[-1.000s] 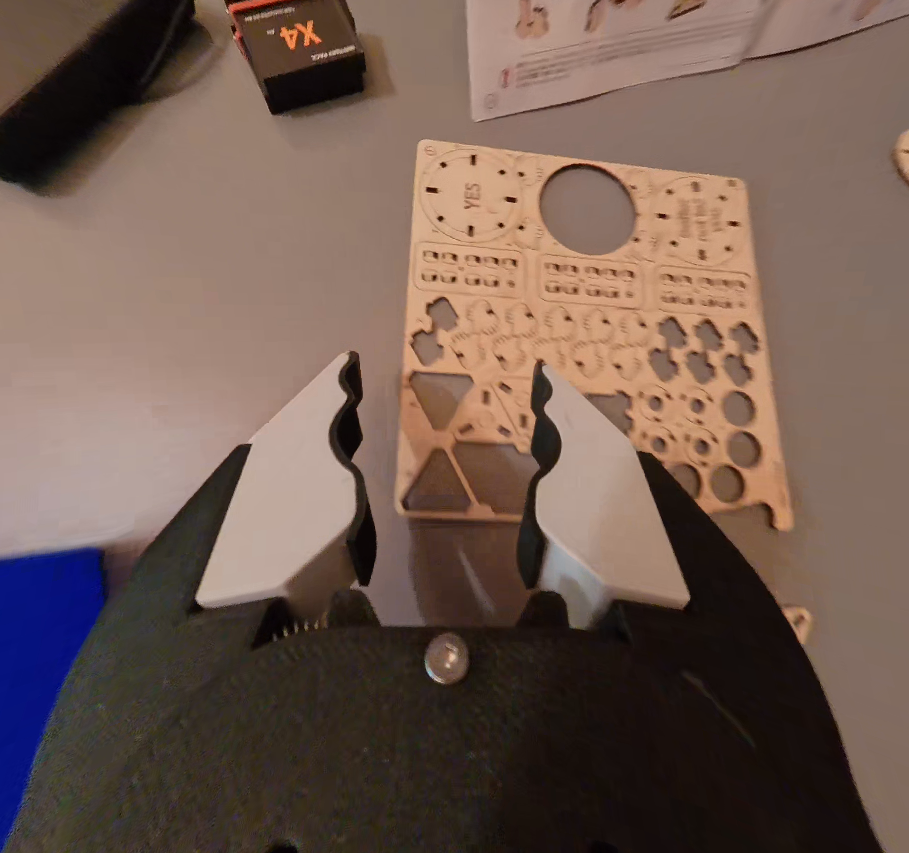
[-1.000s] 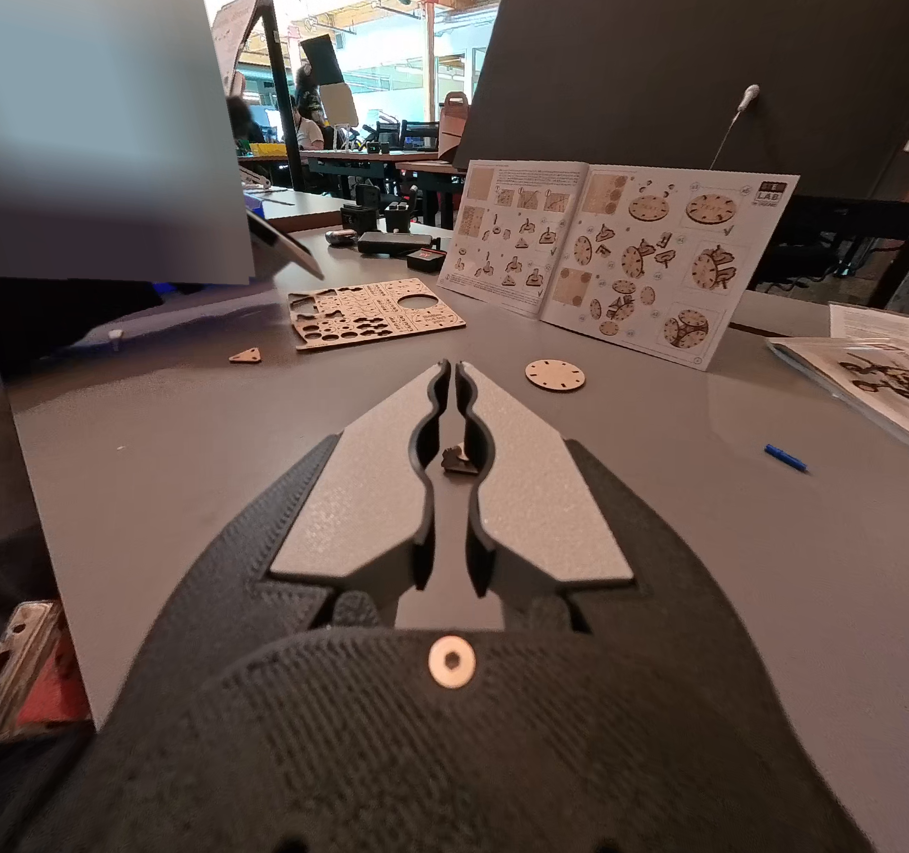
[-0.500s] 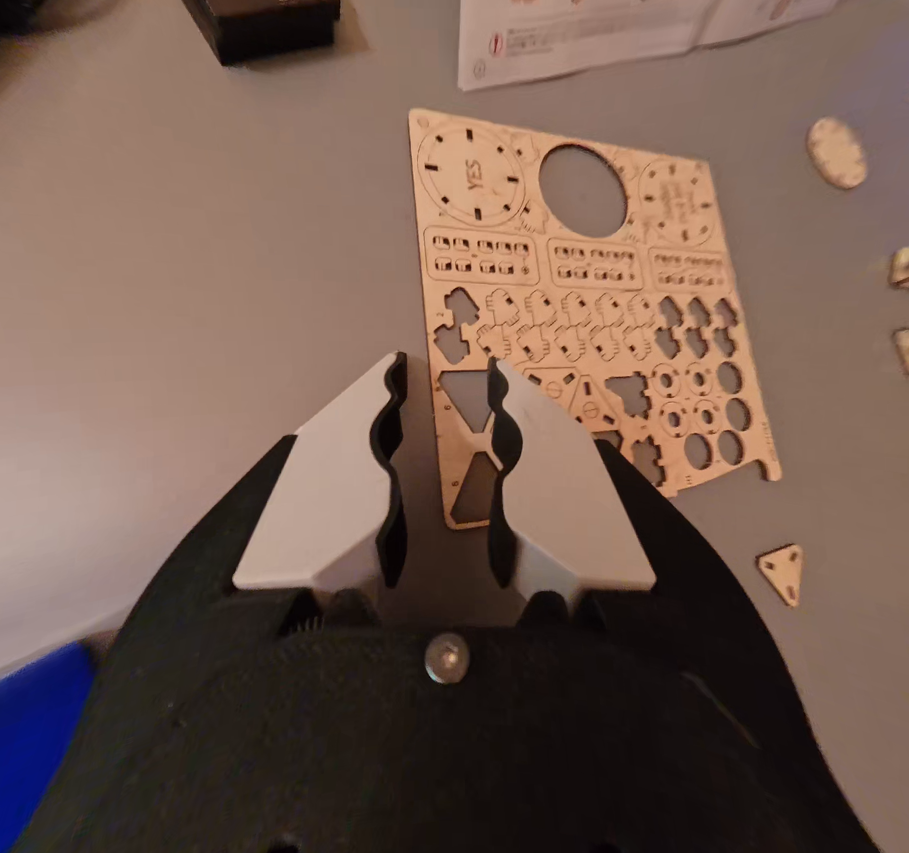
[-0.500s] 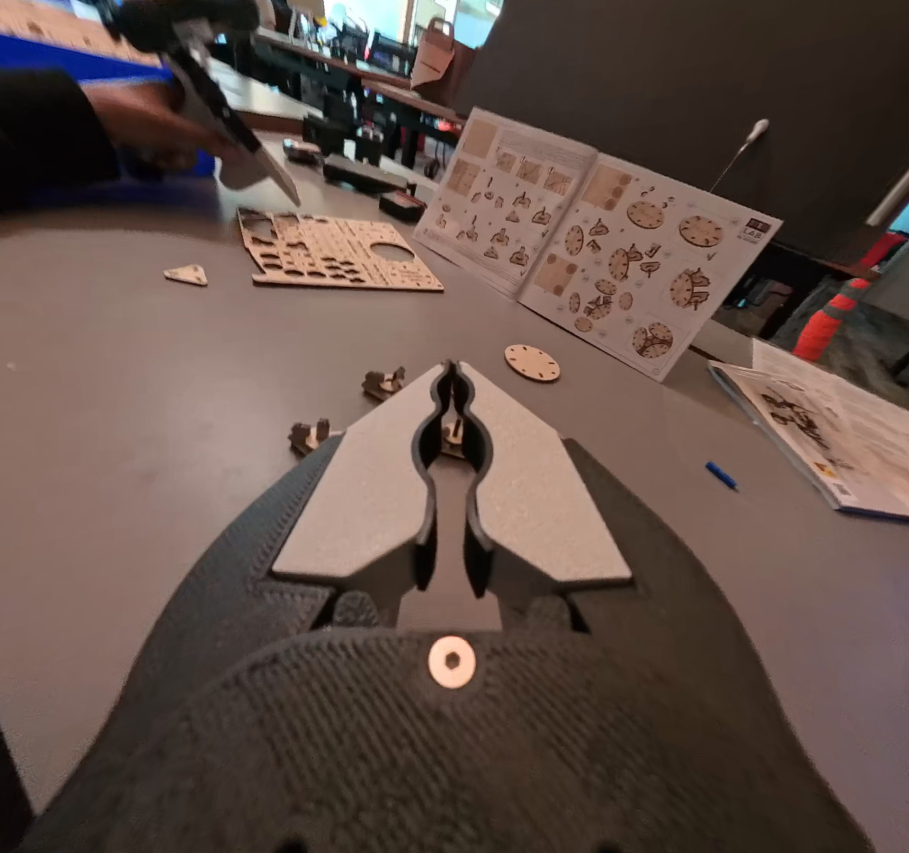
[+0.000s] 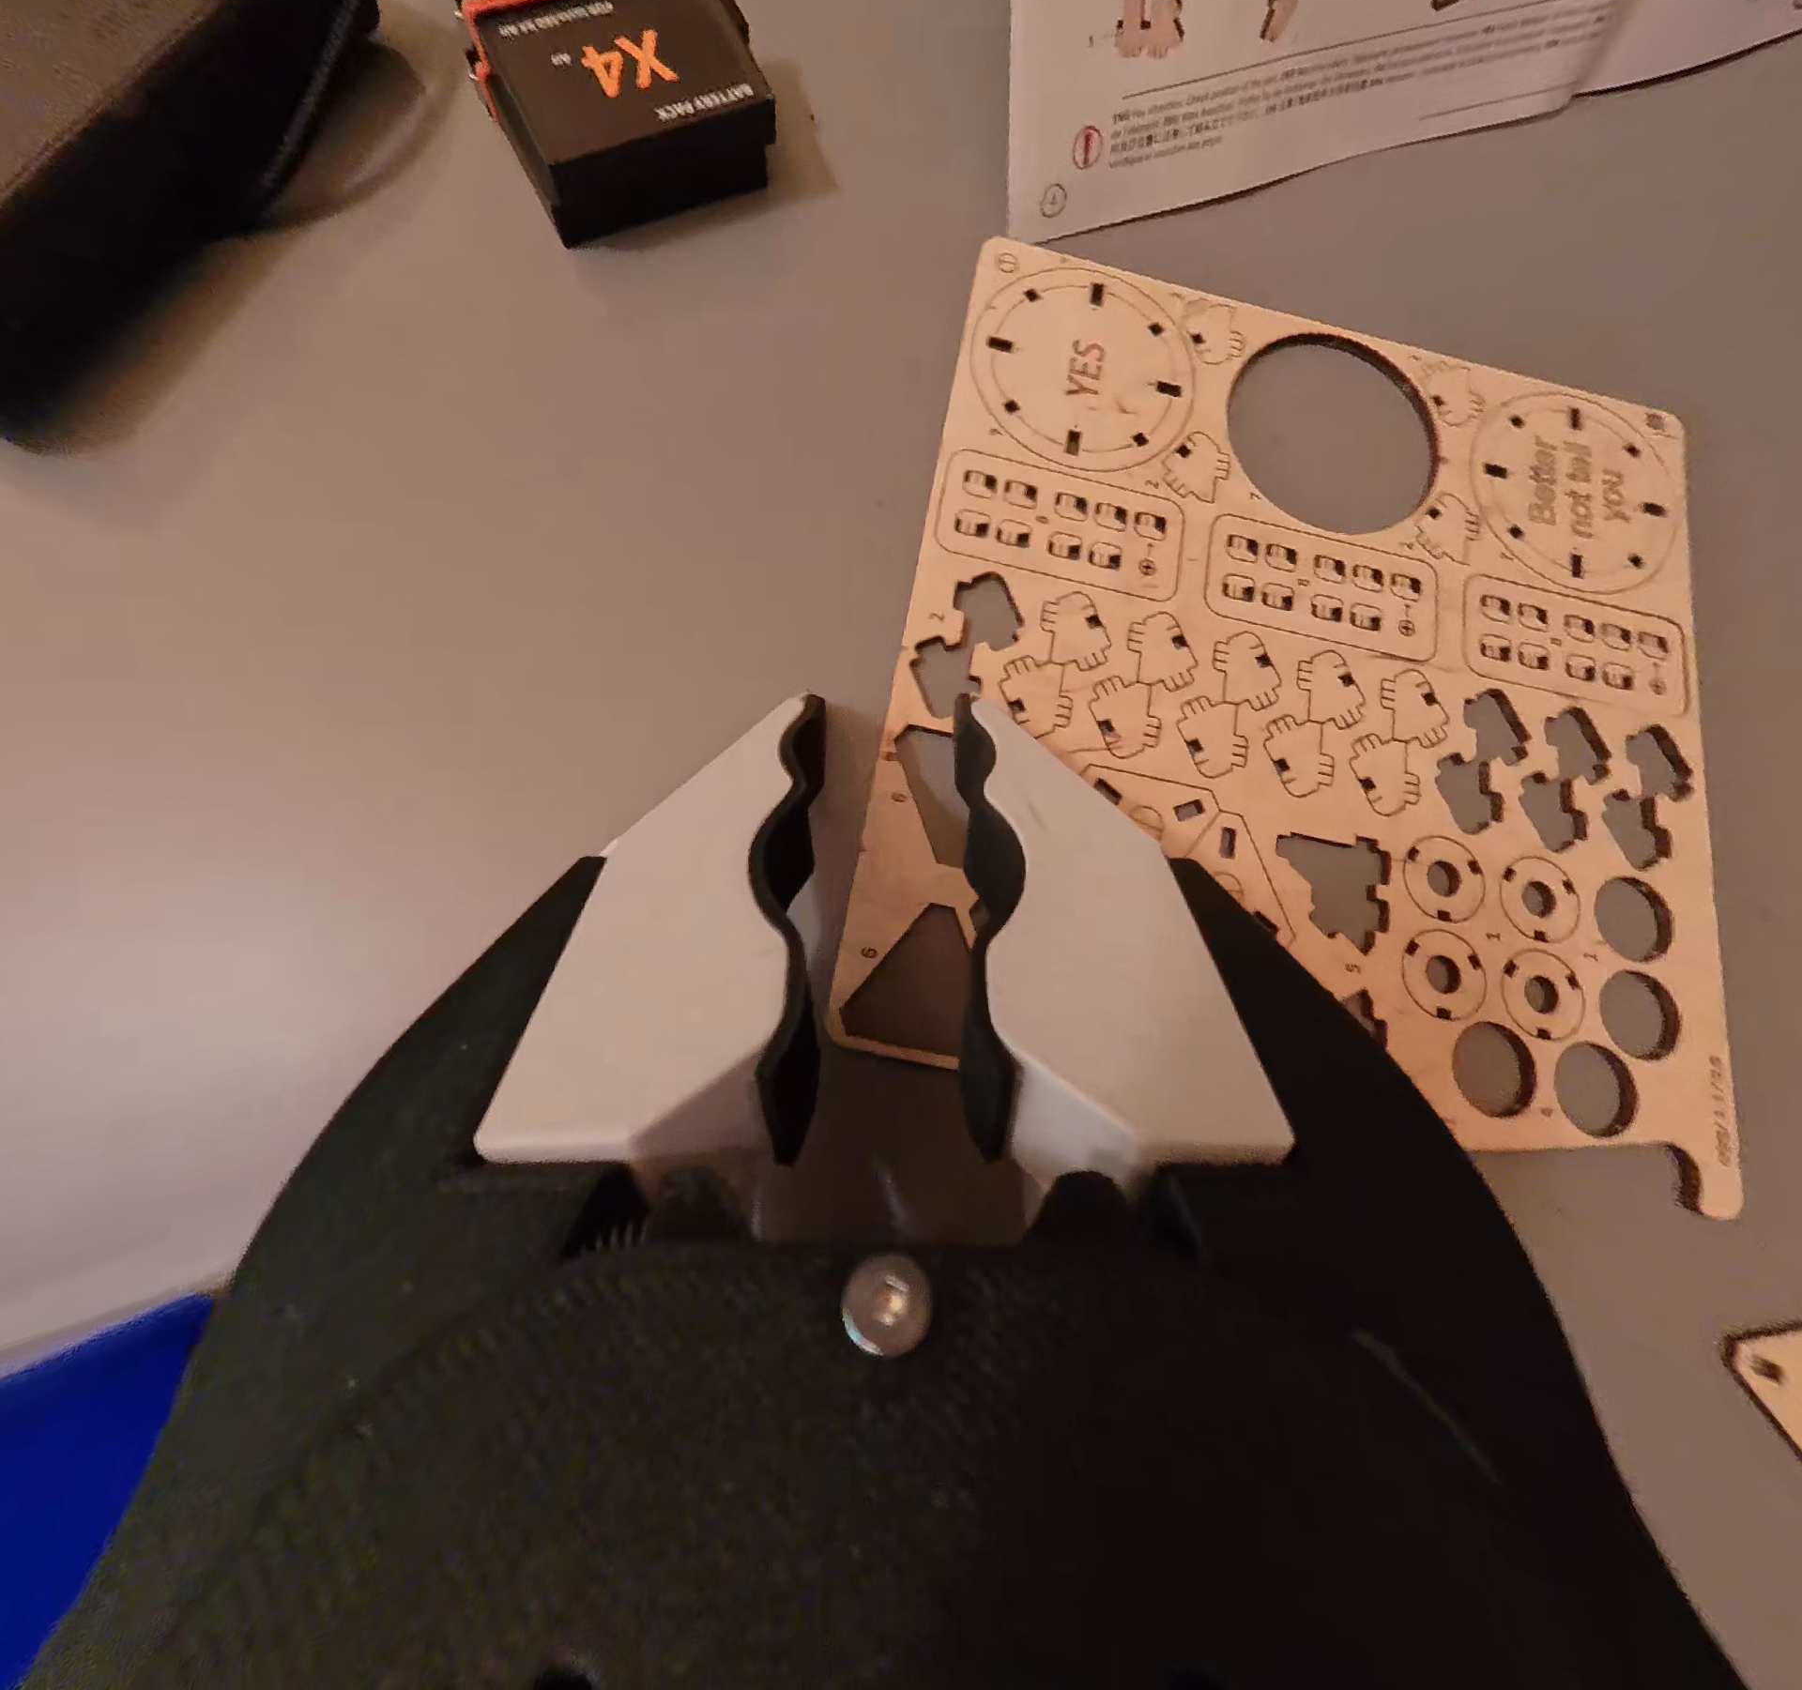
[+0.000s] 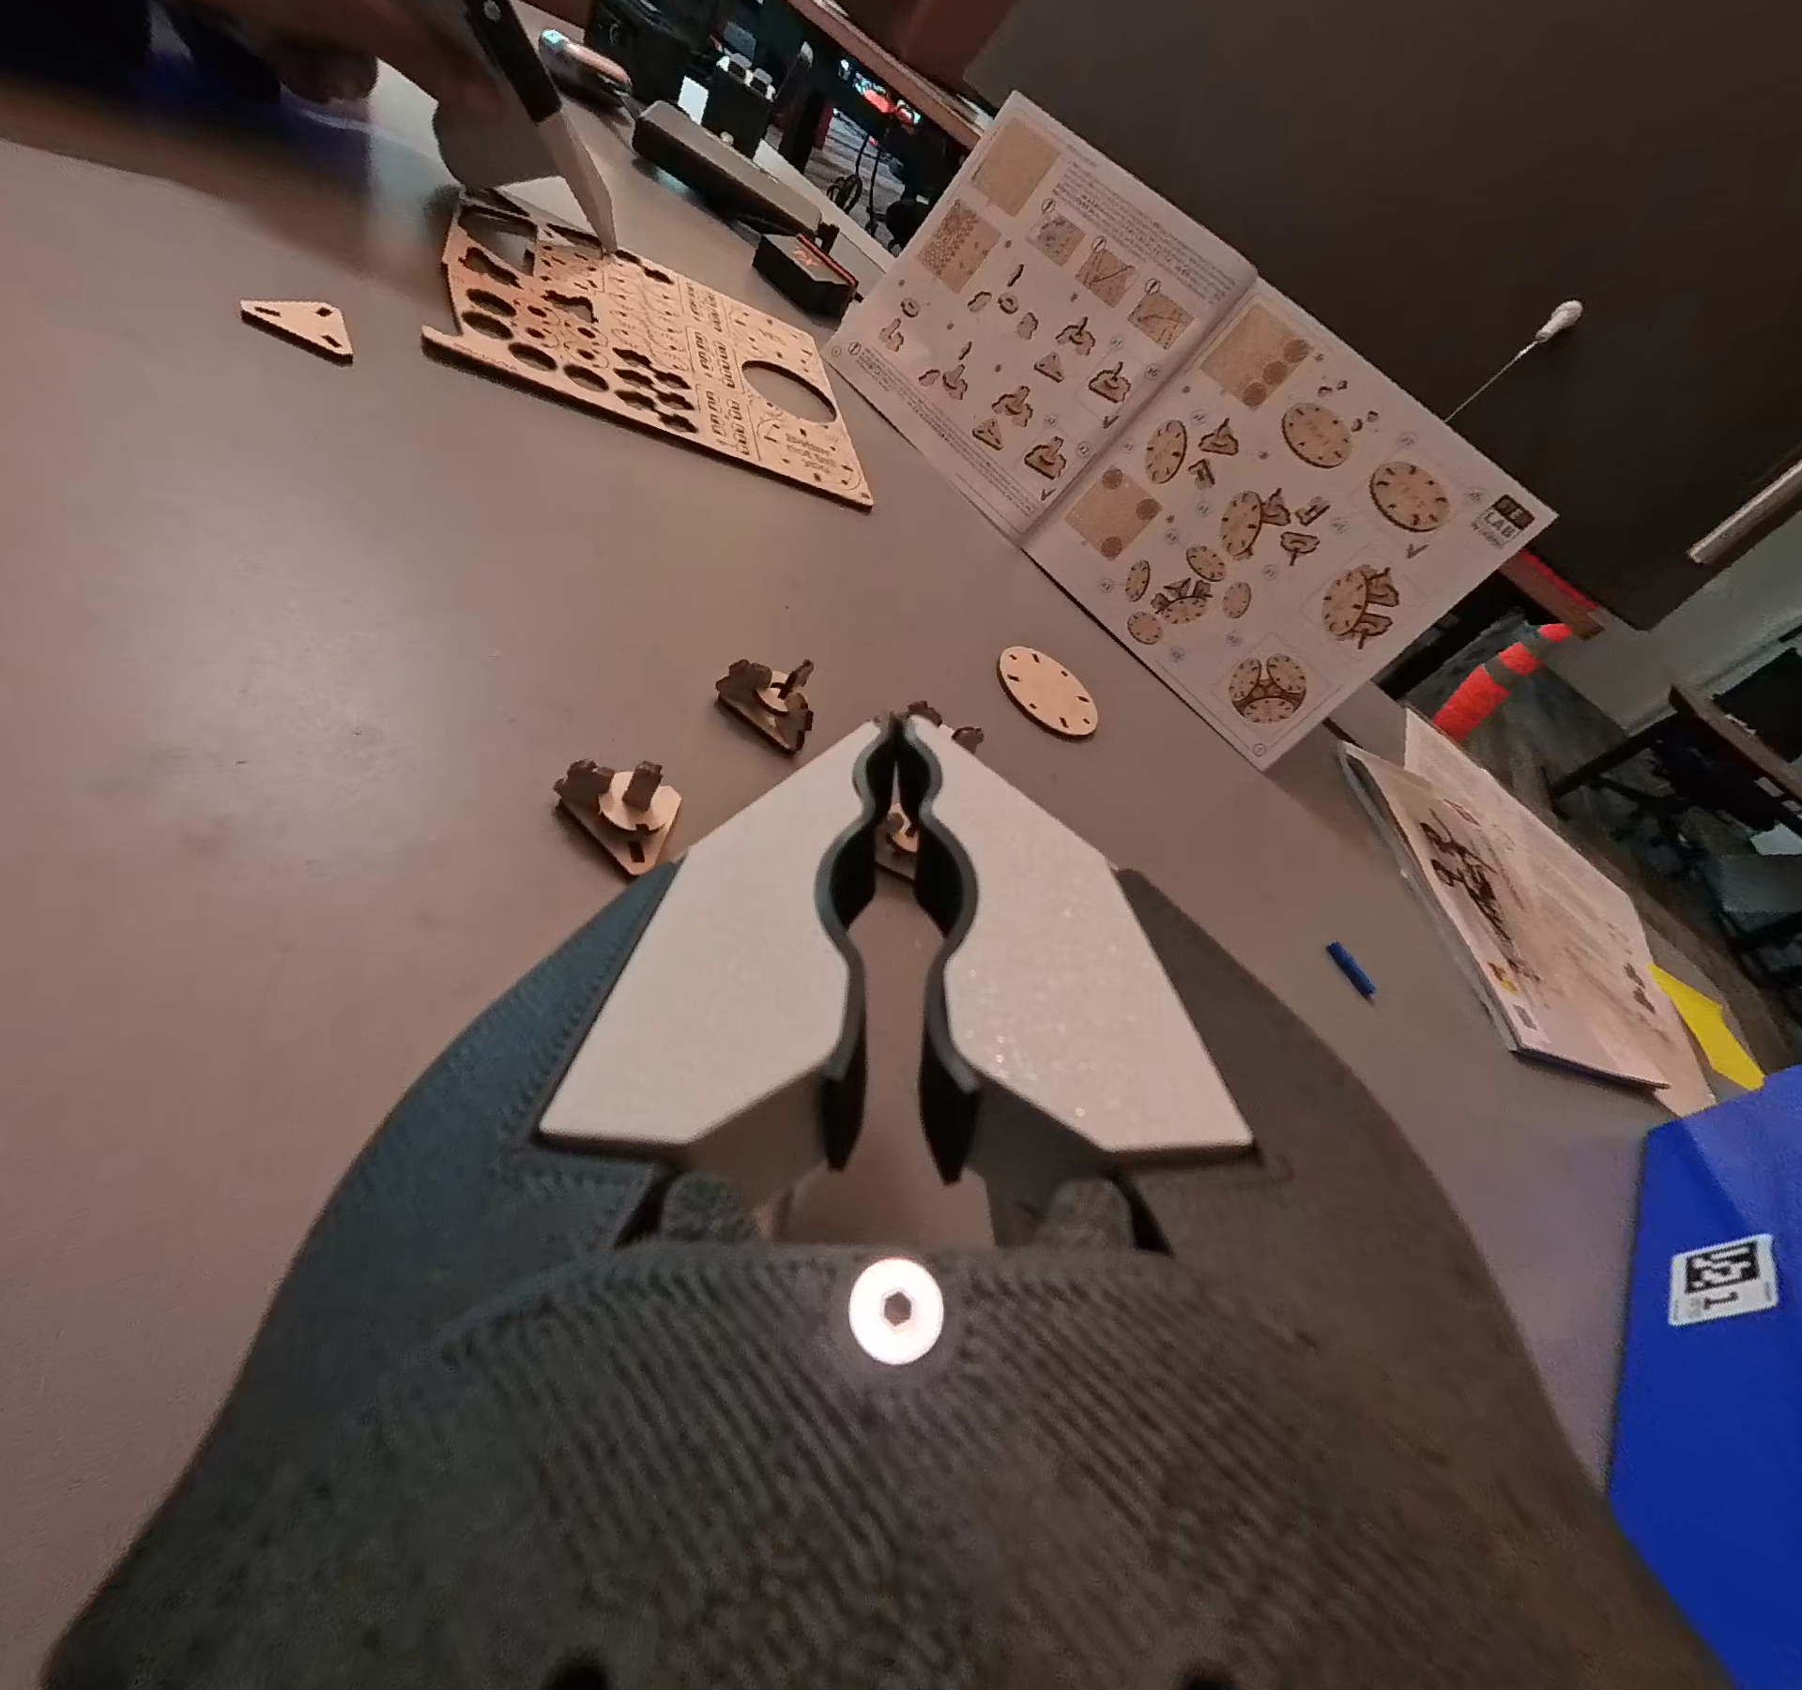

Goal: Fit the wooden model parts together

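Note:
A laser-cut wooden parts sheet lies flat on the grey table. My left gripper is partly open over the sheet's left edge, and its right fingertip touches the sheet by an empty cut-out. Nothing is clamped. In the right wrist view this finger points down onto the sheet. My right gripper is shut, tips together, just above a small wooden assembly seen through the gap behind the tips. Two more assemblies stand to its left.
A round wooden disc and an open instruction booklet lie beyond the right gripper. A loose wooden triangle lies near the sheet. A black battery box and black case sit far left. A blue box is at the right. The gap from one gripper's tips to the other's is roughly 40 cm.
My left jaws have narrowed from wide open and moved onto the sheet's left edge. My right gripper stayed shut and its view tilted, bringing more of the assemblies into sight.

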### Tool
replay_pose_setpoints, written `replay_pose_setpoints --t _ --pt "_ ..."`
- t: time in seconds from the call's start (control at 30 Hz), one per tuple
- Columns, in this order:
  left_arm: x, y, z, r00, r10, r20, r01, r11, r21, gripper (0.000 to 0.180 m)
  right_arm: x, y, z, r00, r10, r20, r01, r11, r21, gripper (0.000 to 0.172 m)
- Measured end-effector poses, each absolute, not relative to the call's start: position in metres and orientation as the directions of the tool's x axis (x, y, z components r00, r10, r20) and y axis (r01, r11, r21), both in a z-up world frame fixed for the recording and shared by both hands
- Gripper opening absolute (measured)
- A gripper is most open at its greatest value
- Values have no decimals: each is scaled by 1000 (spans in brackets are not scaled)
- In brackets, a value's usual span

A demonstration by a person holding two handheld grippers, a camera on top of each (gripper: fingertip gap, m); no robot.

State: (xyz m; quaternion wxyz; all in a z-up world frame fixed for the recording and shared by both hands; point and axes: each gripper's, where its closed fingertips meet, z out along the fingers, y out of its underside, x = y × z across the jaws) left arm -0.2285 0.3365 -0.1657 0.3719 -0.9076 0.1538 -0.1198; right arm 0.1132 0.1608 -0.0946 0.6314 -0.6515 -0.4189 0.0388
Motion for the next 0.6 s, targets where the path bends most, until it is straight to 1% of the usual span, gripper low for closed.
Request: replay_pose_setpoints --t 0.07,0.2,0.23,0.27,0.3,0.33,0.37,0.43,0.5,0.57,0.6 --pt "-230 341 -166 926 -367 89 -198 -672 -714 28 113 160 -94 645 594 482 498 152 -854 0" --pt "-227 343 -166 922 -379 83 -212 -670 -711 26 111 161 -98 632 590 502 523 152 -838 0" --pt "-226 342 -167 919 -389 71 -228 -668 -709 23 111 161 -99 629 587 511 532 155 -833 0" --pt "-223 340 -167 913 -403 68 -242 -667 -705 14 111 162 -100 625 584 519 540 156 -827 0" --pt "-222 339 -167 914 -402 56 -250 -668 -701 14 110 162 -101 621 581 527 549 157 -821 0" --pt "-222 337 -167 911 -410 47 -266 -671 -692 10 110 162 -102 617 577 535 559 158 -814 0" --pt "-219 332 -167 902 -428 58 -277 -677 -681 9 109 163 -103 612 574 545 569 158 -807 0" --pt "-212 320 -166 880 -460 121 -279 -705 -652 0 108 164 -105 602 563 566 590 164 -791 0" --pt "-204 305 -166 854 -477 209 -261 -739 -621 0 108 165 -107 594 552 585 608 169 -776 0" --pt "-201 301 -162 844 -477 244 -234 -738 -633 1 107 165 -108 587 544 599 621 171 -765 0" --pt "-202 304 -159 851 -468 238 -218 -727 -651 5 107 166 -108 586 540 604 627 171 -760 0"
